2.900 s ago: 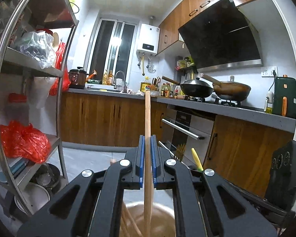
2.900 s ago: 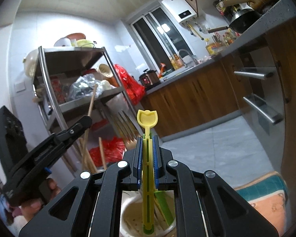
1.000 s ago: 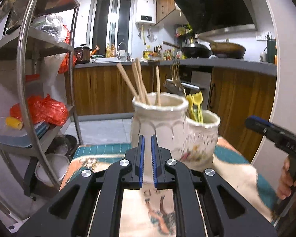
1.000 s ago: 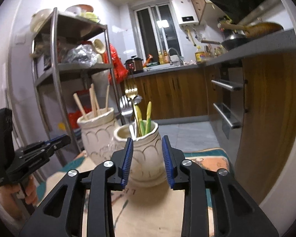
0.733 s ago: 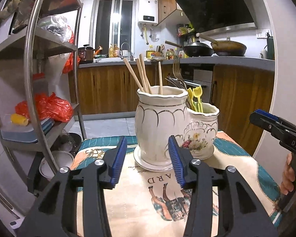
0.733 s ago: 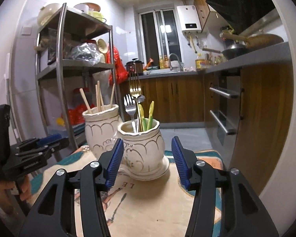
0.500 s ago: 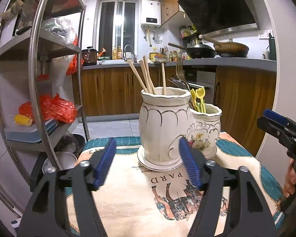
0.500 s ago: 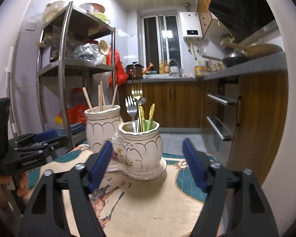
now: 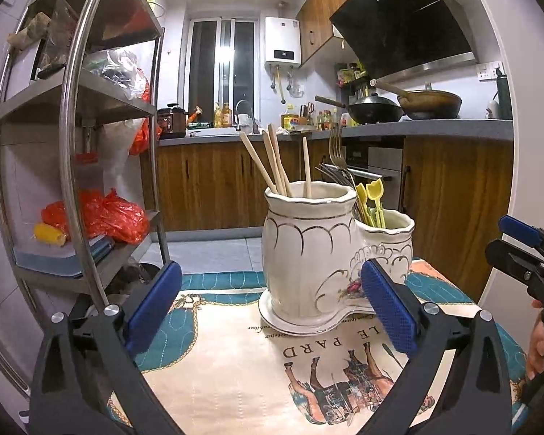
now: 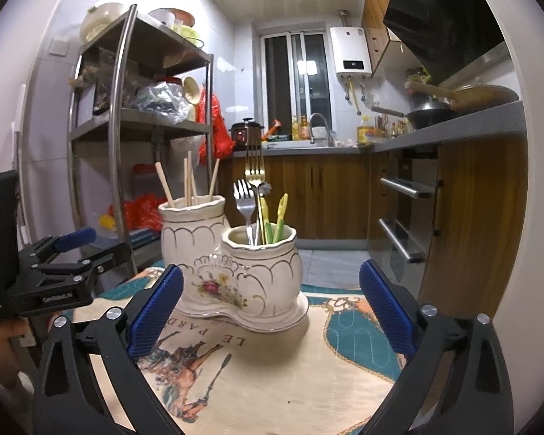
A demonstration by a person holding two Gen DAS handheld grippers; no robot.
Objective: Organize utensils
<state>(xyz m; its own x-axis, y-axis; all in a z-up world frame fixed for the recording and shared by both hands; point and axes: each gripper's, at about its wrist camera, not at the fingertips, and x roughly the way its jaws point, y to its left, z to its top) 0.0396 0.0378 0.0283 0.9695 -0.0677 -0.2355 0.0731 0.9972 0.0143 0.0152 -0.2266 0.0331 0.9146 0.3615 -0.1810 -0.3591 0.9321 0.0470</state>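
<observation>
Utensil holder on cloth, just beyond both opening tools (nothing between the jaws).

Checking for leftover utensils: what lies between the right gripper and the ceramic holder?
Nothing: in the right wrist view, only bare printed cloth lies between the opening right gripper and the ceramic holder.

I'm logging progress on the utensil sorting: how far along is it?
Looks nearly finished. Done: chopsticks stand in the taller jar; forks and plastic picks fill the shorter jar. In hand: nothing; the left tool and right tool are both opening and empty. Left: no loose utensils visible on the cloth.
</observation>
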